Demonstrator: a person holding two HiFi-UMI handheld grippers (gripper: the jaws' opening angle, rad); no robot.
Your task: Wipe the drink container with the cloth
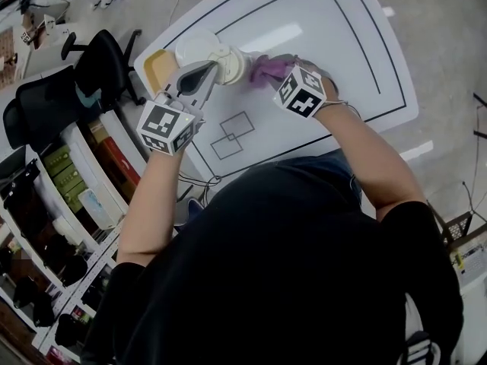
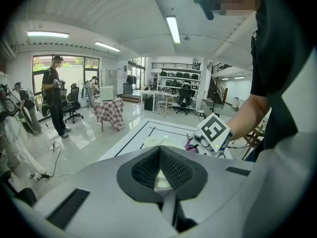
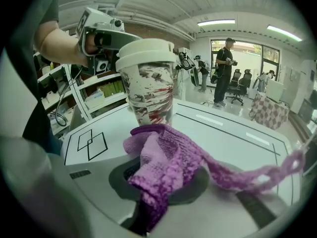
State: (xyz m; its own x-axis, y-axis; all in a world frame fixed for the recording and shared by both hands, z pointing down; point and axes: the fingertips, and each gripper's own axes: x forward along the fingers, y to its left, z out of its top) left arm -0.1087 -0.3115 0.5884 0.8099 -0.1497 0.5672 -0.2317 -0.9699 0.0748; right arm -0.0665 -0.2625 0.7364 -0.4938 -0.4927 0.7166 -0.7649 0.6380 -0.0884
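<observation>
Purple cloth [image 3: 168, 165] in right tool [image 3: 159, 185] | beside cup [image 3: 148, 83] | left tool [image 2: 159, 152] gripping cup

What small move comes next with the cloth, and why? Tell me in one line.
Probably ease the right tongs forward and up, so the purple cloth presses on the cup and can rub it. The cloth is bunched low in front of the cup, reddish smears cover the wall above it, and the left tongs grip the cup's top.

No legible text (anywhere)
</observation>
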